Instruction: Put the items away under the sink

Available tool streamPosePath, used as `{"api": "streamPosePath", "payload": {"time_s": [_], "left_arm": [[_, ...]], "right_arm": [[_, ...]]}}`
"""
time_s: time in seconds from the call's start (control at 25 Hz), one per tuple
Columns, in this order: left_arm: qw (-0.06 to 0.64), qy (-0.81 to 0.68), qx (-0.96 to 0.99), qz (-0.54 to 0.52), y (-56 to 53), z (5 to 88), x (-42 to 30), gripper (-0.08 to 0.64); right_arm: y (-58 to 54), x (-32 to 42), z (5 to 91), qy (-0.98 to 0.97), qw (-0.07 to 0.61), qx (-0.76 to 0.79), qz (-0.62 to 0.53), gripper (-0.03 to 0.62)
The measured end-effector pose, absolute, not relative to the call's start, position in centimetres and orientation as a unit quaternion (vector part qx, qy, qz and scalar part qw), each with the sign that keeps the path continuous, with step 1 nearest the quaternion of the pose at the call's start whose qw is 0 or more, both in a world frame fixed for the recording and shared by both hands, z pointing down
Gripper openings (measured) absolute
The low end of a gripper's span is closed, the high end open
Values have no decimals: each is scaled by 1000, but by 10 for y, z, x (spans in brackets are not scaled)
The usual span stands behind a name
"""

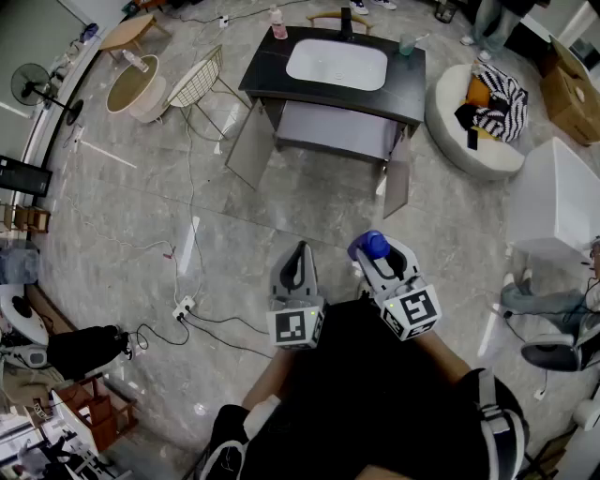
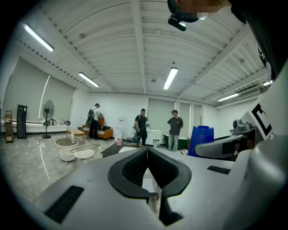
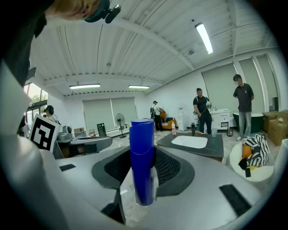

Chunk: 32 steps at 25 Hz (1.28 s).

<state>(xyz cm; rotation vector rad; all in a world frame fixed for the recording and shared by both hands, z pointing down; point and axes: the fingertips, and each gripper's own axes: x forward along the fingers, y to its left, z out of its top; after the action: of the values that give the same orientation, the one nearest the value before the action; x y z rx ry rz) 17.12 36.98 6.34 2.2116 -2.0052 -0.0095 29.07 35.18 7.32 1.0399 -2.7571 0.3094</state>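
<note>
My right gripper (image 1: 372, 249) is shut on a blue bottle (image 3: 142, 158), which stands upright between its jaws; from the head view the bottle's blue cap (image 1: 370, 245) shows at the jaw tips. My left gripper (image 1: 297, 265) is shut with nothing in it, its jaws pressed together (image 2: 146, 155). The black sink unit (image 1: 330, 92) with a white basin (image 1: 337, 65) stands ahead across the floor, both cabinet doors (image 1: 248, 145) swung open beneath it. A pink bottle (image 1: 277, 23) and a green cup (image 1: 406, 44) stand on its countertop.
Grey marble floor lies between me and the sink. A wire chair (image 1: 198, 82) and round table (image 1: 133, 86) stand to the sink's left, a white beanbag with clothes (image 1: 476, 111) and a white box (image 1: 558, 201) to its right. Cables and a power strip (image 1: 183, 307) cross the floor. People stand behind the sink.
</note>
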Motion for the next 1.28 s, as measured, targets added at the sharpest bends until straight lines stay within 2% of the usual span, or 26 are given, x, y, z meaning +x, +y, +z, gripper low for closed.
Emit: {"api": "streamPosePath", "payload": {"time_s": [0.52, 1.28], "left_arm": [[73, -657, 750, 18, 388, 69, 150, 17], [104, -651, 752, -19, 408, 83, 61, 17]], "right_arm": [[359, 274, 65, -921, 78, 368, 104, 150], [375, 185, 78, -909, 88, 392, 108, 150]]}}
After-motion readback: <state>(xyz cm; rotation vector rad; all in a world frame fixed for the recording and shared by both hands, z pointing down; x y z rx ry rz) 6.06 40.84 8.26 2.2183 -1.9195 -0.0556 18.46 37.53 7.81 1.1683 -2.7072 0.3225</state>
